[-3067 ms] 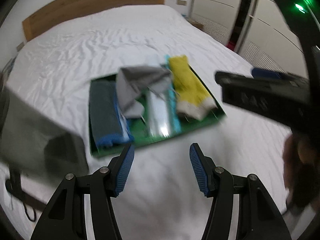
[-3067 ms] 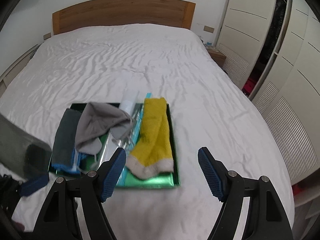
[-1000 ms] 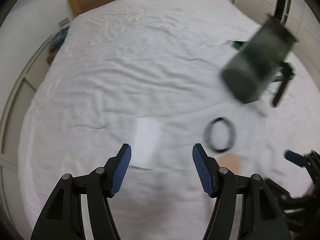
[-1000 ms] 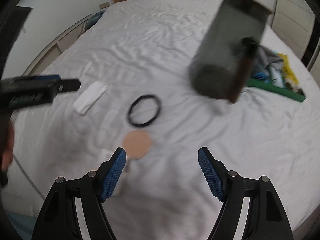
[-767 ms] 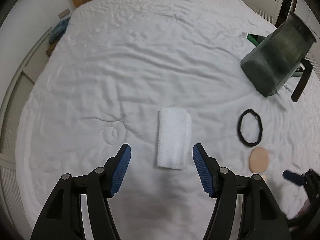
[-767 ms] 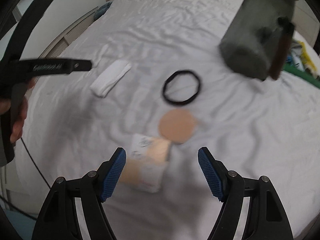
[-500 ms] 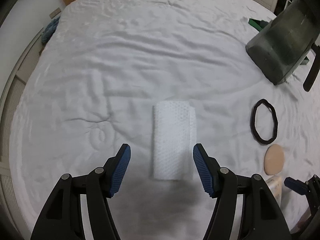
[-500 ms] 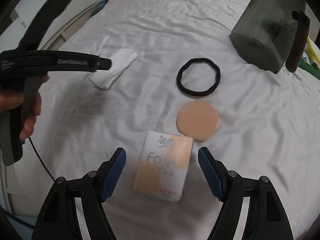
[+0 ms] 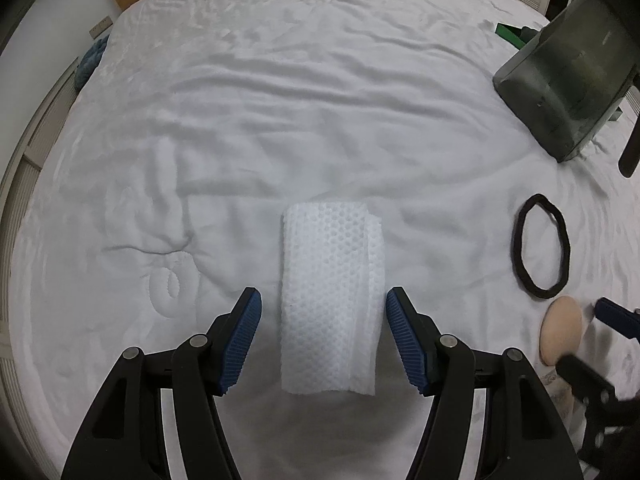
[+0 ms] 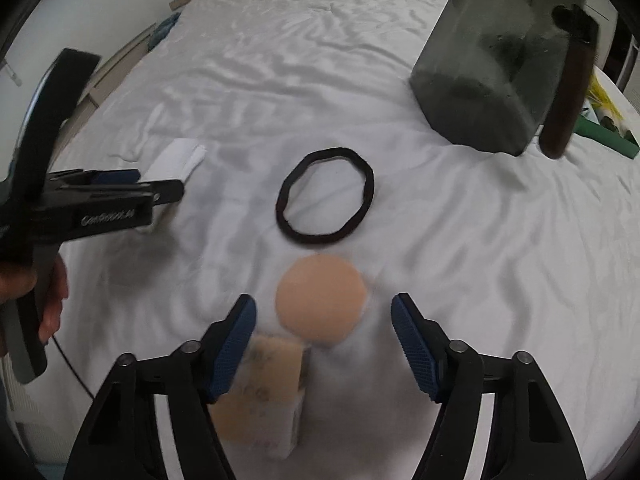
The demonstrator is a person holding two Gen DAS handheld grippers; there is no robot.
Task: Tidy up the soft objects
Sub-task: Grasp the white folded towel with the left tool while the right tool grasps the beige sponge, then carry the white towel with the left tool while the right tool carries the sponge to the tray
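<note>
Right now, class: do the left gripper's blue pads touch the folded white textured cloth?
Apart. The left wrist view shows white sheet between each pad and the cloth.

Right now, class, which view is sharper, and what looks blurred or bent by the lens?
Left wrist view: sharp on the white cloth; the bed edge curves from fisheye distortion. Right wrist view: the round pad and tissue pack smear with motion blur; the black ring is clearer.

On the white bed [image 9: 320,100], one folded white cloth [image 9: 331,312], one black hair band [image 10: 325,197], one round beige pad [image 10: 321,299] and one tissue packet [image 10: 260,392] are counted. One dark container [image 10: 486,76] and one green tray [image 10: 608,136] are seen. Two grippers are counted, left gripper [image 9: 324,336] and right gripper [image 10: 323,340].
</note>
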